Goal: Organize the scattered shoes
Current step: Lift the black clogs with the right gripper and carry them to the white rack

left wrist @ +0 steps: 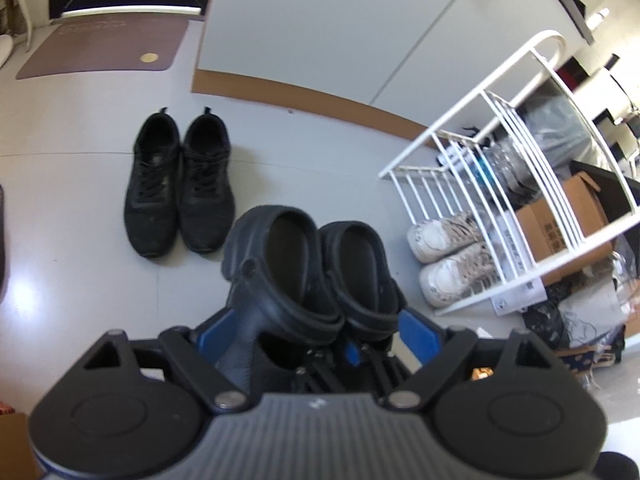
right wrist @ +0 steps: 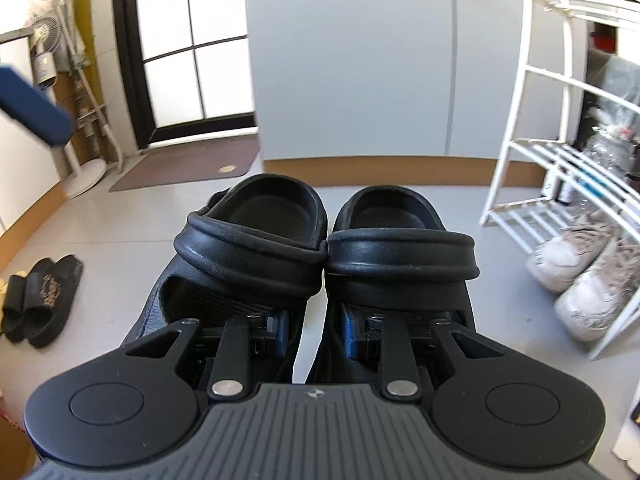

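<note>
A pair of black clogs (right wrist: 324, 248) is held above the grey floor, side by side. My right gripper (right wrist: 314, 334) is shut on their two inner walls, one finger inside each clog. In the left wrist view the same clogs (left wrist: 316, 268) sit between the wide blue pads (left wrist: 416, 330) of my left gripper (left wrist: 312, 336), which stands open around the pair. A pair of black sneakers (left wrist: 180, 184) stands on the floor beyond them. White sneakers (left wrist: 448, 256) sit at the bottom of the white shoe rack (left wrist: 480, 160). Black slippers (right wrist: 38, 300) lie on the floor at left.
The white wire rack (right wrist: 560, 128) stands at right with bottles, bags and a cardboard box (left wrist: 560, 232) beside it. A grey cabinet with a brown base (right wrist: 352, 60) is ahead. A brown doormat (left wrist: 104, 48) lies by the door. A white fan stand (right wrist: 80, 168) is at left.
</note>
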`<state>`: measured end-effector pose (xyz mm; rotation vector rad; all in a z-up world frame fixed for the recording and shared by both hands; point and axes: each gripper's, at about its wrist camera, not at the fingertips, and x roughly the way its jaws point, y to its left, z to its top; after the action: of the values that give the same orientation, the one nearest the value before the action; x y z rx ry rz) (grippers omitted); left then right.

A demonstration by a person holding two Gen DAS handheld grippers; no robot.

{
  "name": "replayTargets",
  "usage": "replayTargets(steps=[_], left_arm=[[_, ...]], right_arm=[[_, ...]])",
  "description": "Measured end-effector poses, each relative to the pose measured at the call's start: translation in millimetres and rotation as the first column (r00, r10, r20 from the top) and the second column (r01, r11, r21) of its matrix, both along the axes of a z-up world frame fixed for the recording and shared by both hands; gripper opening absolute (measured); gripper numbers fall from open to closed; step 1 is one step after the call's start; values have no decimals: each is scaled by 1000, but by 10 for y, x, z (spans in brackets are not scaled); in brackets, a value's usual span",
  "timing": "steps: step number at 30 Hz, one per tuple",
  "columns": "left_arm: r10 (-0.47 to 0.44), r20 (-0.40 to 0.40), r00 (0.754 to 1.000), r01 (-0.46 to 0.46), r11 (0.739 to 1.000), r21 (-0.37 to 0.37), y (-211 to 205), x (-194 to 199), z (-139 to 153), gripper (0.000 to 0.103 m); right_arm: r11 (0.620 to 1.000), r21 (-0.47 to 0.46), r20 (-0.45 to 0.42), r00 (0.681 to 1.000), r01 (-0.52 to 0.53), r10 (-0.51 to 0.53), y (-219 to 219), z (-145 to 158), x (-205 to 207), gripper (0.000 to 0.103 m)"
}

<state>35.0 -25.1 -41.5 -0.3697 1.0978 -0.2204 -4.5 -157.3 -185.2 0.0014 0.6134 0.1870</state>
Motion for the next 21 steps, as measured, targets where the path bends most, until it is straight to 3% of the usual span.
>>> replayTargets(steps=[21], left_arm=[[-48, 81, 996, 48, 999, -3, -156, -130, 247, 90]], right_arm=[[964, 33, 20, 964, 265, -266, -1124, 334, 326, 28]])
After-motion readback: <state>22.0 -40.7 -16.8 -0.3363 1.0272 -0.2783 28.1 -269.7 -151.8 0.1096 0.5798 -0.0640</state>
